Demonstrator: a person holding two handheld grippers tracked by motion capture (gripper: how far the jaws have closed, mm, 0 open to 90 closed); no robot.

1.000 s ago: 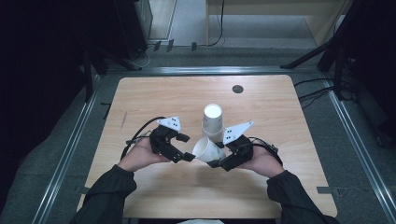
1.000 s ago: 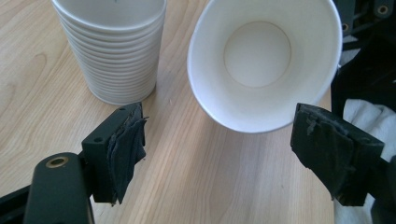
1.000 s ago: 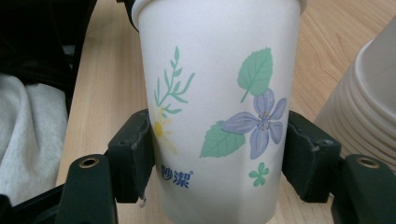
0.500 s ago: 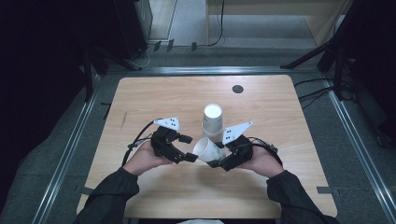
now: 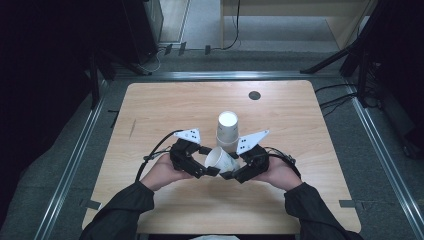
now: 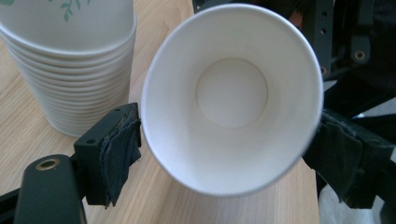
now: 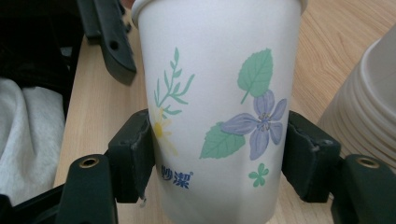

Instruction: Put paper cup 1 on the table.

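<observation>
On the left gripper point(image 5: 209, 160): just been opening the jaws, now about as wide as they go. Got the mouth of the cup point(image 5: 220, 159) sitting between the pads, but no squeeze. Rim looks perfectly round in the left gripper view, pads just beside it at 9 and 3 o'clock, can't quite tell if they brush it.

Over on the right gripper point(image 5: 232, 167): clamped on the cup's lower wall, pads pressing either side of the flower print, so carrying it alone by the look of it.

As for the cup: tipped on its side just above the table point(image 5: 165, 110), at 6 o'clock from the stack point(image 5: 227, 131) and very near it, mouth facing 9 o'clock toward the left gripper, base toward 3 o'clock.

Reads to me like a handover finishing, or a cup freshly pulled off the stack and let go by one side. Probably next: back the left one off toward 9 o'clock without nudging the rim, then stand the cup up somewhere. Main risk, guessing here: crushing thin paper with that one-sided grip, or bumping the stack.
</observation>
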